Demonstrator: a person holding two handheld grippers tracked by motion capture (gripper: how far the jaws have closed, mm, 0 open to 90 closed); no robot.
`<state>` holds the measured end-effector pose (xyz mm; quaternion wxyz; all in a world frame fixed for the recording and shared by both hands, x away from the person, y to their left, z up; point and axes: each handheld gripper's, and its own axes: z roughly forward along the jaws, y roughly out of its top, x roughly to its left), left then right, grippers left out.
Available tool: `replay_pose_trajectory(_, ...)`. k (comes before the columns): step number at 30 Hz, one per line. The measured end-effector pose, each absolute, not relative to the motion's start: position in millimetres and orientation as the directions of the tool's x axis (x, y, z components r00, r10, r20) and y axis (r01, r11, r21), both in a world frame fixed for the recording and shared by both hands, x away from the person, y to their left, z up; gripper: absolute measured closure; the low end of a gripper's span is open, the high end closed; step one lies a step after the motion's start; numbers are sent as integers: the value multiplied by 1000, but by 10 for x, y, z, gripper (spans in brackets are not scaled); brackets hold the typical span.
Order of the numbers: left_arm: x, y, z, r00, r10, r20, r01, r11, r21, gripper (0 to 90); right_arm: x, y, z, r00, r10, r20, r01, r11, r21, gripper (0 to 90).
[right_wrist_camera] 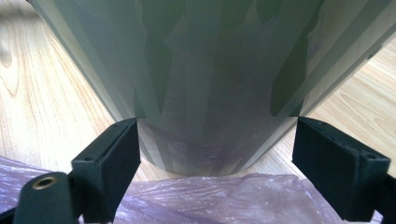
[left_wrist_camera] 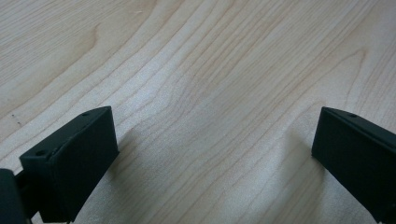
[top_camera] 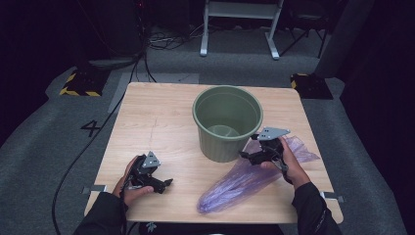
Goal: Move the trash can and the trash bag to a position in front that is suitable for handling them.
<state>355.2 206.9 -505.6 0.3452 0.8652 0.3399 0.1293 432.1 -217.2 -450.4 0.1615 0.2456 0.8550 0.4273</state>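
One purple bag (top_camera: 249,177) lies flat at lower right of the tabletop (top_camera: 161,117), its far end against the one green bin (top_camera: 227,122) at centre, ready for lining it. My right gripper (top_camera: 262,149) hovers over that end, fingers apart. My left gripper (top_camera: 147,176) rests lower left, fingers apart, empty.

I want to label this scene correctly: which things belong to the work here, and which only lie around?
Belong to the work:
purple plastic bag
green bin
right gripper

Only lying around:
yellow-black block
floor cables
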Motion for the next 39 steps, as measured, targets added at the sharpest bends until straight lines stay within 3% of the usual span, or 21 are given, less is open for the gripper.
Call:
replay_pose_trajectory(17, 3552, 2068, -5056, 735, 677, -11, 499, -530, 685, 0, 4283, -1918, -4493, -844, 526, -107, 241, 551, 799, 158)
replay_pose_trajectory(32, 3552, 2067, -5057, 735, 678, -11, 499, -529, 686, 0, 3992, -2247, -4386, -817, 567, -103, 271, 535, 800, 172)
replay_pose_trajectory(39, 3551, 2063, -5056, 733, 680, -11, 501, -529, 685, 0, 3704, -2349, -4462, -837, 537, -100, 257, 548, 796, 170)
